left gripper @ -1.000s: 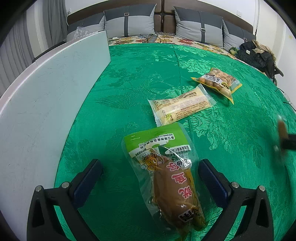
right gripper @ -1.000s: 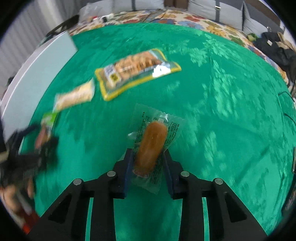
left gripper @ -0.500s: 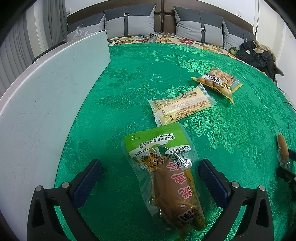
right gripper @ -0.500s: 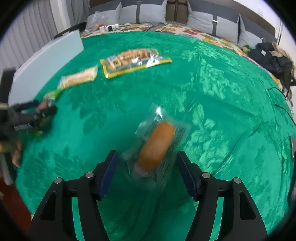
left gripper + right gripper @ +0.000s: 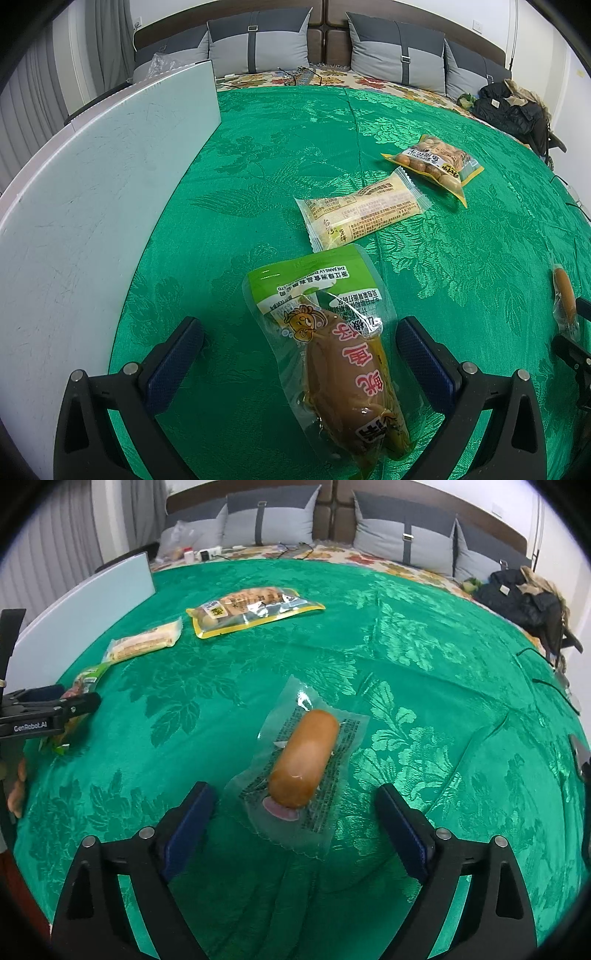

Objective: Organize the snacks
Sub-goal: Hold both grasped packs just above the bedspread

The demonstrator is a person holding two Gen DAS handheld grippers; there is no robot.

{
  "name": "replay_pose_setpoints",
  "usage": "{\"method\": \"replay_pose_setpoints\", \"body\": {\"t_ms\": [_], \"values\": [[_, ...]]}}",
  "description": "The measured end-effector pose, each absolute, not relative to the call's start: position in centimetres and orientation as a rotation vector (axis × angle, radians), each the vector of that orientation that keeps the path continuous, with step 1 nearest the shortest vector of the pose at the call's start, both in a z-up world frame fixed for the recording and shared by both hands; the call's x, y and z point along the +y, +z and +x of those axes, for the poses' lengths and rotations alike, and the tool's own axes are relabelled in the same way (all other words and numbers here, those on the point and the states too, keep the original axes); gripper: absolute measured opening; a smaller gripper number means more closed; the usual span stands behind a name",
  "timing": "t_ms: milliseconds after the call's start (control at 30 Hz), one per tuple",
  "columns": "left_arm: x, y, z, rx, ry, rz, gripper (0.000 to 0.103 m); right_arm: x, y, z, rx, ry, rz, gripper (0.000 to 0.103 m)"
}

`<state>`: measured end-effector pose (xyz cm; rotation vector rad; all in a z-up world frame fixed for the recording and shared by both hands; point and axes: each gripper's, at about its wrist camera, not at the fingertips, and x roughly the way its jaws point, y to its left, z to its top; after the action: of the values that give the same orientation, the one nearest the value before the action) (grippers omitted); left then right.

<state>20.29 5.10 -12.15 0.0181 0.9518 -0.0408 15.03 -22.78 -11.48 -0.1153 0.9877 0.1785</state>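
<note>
Right hand-held gripper (image 5: 293,814): I read its jaws as spread wide and opening, with the clear-wrapped sausage (image 5: 303,758) lying flat on the green cloth (image 5: 424,635) between them; neither blue pad (image 5: 188,821) touches the wrapper. From this camera the sausage runs from roughly 7 o'clock to 1 o'clock, its cut end nearest the lens. Left hand-held gripper (image 5: 299,354): I see its jaws standing wide apart as well, with the green-topped snack pouch (image 5: 332,350) resting on the cloth between the fingers, clear of both pads. In the left wrist view, the pale yellow bar packet (image 5: 364,210) lies beyond that pouch at about 12 o'clock, close to its top edge, and the yellow-edged bag of round snacks (image 5: 434,162) lies just beyond the bar at about 1 o'clock. The same sausage appears at the 3 o'clock edge of that view (image 5: 563,295), well apart from the pouch. In the right wrist view, the left hand-held gripper sits at 9 o'clock, with the bar packet at about 10 o'clock and the round-snack bag at 11 o'clock. A white panel (image 5: 92,206) borders the cloth along the 9 o'clock side. Grey cushions (image 5: 258,40) line the far edge at 12 o'clock, and a dark heap of clothing (image 5: 513,110) sits at about 2 o'clock.
</note>
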Motion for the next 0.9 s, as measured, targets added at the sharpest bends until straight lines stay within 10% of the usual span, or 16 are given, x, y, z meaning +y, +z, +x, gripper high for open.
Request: {"method": "replay_pose_setpoints", "body": {"t_ms": [900], "values": [[5.12,-12.13,20.29,0.952,-0.041,0.018,0.103,-23.13,-11.54,15.06,0.988,0.170,-0.107,0.092]]}}
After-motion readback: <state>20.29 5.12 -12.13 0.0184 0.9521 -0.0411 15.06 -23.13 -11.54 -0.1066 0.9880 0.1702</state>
